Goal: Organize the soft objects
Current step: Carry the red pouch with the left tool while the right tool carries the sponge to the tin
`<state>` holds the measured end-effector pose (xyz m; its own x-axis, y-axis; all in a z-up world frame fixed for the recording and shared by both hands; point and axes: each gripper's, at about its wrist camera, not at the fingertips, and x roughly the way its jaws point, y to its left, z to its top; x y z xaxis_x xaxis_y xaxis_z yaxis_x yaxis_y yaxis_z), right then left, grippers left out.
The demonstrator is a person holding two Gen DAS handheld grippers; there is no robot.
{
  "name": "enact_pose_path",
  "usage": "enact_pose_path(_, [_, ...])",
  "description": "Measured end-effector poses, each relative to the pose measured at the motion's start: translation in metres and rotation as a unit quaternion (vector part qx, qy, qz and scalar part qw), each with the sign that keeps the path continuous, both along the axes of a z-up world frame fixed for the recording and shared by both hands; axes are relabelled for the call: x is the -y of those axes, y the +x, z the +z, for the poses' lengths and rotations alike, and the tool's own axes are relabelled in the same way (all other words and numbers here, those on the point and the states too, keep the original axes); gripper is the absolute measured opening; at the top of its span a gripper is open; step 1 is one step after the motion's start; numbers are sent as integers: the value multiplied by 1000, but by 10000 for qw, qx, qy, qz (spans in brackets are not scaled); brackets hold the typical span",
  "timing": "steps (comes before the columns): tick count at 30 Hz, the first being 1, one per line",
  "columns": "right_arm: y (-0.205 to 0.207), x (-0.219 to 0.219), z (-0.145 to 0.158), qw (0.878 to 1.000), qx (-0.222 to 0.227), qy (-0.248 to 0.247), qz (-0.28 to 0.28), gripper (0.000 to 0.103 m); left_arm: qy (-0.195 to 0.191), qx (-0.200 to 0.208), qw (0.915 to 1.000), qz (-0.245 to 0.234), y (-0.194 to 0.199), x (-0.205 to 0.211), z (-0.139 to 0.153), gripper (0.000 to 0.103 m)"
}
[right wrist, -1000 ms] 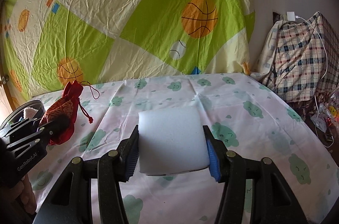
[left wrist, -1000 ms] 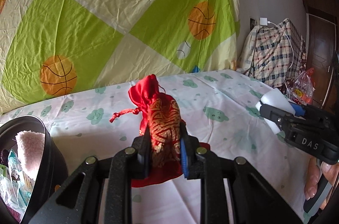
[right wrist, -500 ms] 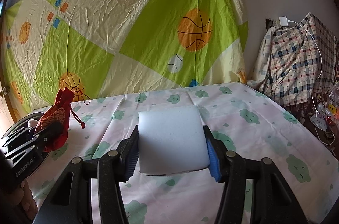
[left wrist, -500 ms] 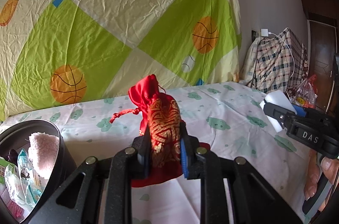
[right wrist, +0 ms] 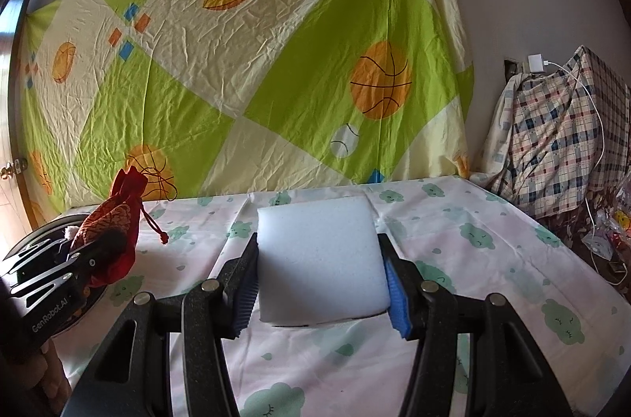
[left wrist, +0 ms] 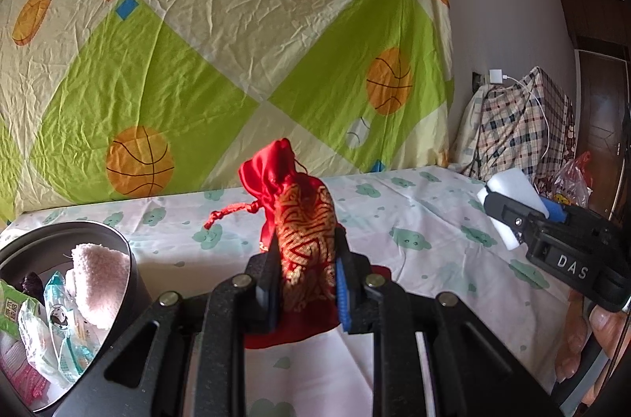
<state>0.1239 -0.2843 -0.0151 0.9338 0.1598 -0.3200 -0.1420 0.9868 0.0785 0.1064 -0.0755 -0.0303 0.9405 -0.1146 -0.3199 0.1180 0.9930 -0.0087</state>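
My left gripper (left wrist: 303,275) is shut on a red and gold drawstring pouch (left wrist: 299,220), held upright above the bed; it also shows at the left of the right wrist view (right wrist: 114,231). My right gripper (right wrist: 321,283) is shut on a white foam block (right wrist: 319,259), held above the sheet; the block shows at the right of the left wrist view (left wrist: 512,196). A black round bin (left wrist: 134,283) stands at lower left and holds a pink towel (left wrist: 100,275) and several packets.
The bed has a white sheet with green cloud prints (right wrist: 473,259). A green and cream basketball-print cloth (right wrist: 256,62) hangs on the wall behind. A plaid-covered pile (right wrist: 560,141) with a charger cable stands at the right, next to plastic bags.
Both grippers have risen and tilted up, each still holding its object. More of the wall cloth shows, and the bin has come further into the left wrist view.
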Motion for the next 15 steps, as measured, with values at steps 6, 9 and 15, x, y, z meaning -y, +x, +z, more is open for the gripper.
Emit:
enact_pose_path(6, [-5, -12, 2, 9998, 130, -46, 124, 57, -23, 73, 10000, 53, -7, -5, 1, 20])
enact_pose_path(9, [-7, -14, 2, 9998, 151, 21, 156, 57, -42, 91, 9999, 90, -10, -8, 2, 20])
enact_pose_path(15, [-8, -16, 3, 9995, 174, 163, 229, 57, -68, 163, 9996, 222, -17, -17, 2, 20])
